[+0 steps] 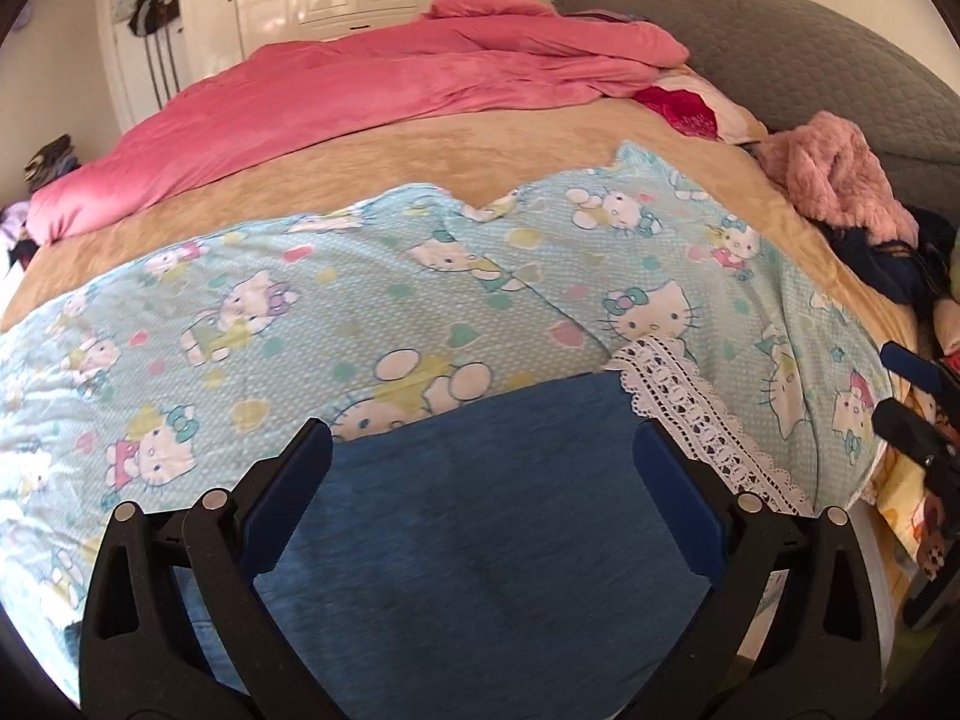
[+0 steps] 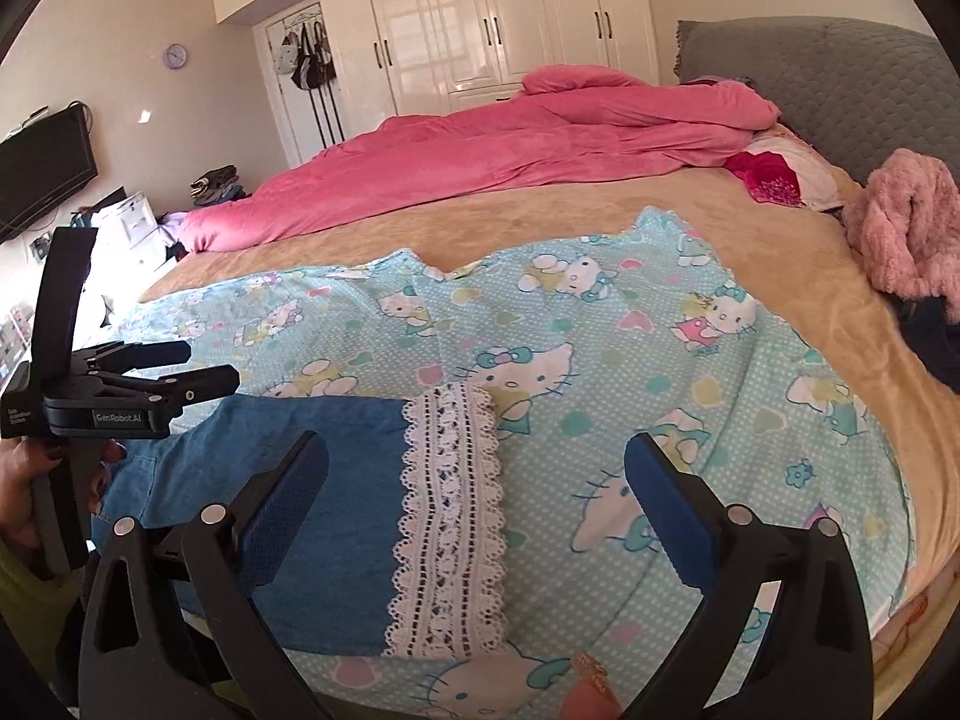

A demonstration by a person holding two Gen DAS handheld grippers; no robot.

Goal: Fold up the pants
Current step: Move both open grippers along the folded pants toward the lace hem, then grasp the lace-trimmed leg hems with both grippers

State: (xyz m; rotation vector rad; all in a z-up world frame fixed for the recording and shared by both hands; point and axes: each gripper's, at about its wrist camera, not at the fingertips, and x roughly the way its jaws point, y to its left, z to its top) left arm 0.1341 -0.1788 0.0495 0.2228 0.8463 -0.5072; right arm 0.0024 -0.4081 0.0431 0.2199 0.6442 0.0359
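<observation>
Blue denim pants (image 1: 480, 528) with a white lace hem (image 1: 690, 414) lie flat on a light-blue cartoon-cat sheet (image 1: 300, 312) at the near edge of the bed. My left gripper (image 1: 480, 438) hovers open just above the denim, with nothing between its fingers. In the right wrist view the pants (image 2: 336, 510) stretch to the left and the lace hem (image 2: 450, 516) runs down the middle. My right gripper (image 2: 477, 450) is open over the hem, one finger above denim, the other above the sheet. The left gripper (image 2: 210, 363) shows at the left, held by a hand (image 2: 18, 492).
A pink duvet (image 2: 510, 150) is bunched across the far half of the tan blanket (image 2: 540, 210). A fluffy pink garment (image 2: 906, 234) and dark clothes (image 2: 936, 336) lie at the right edge. A grey headboard (image 2: 840, 78) stands behind, and white wardrobes (image 2: 498, 12) line the far wall.
</observation>
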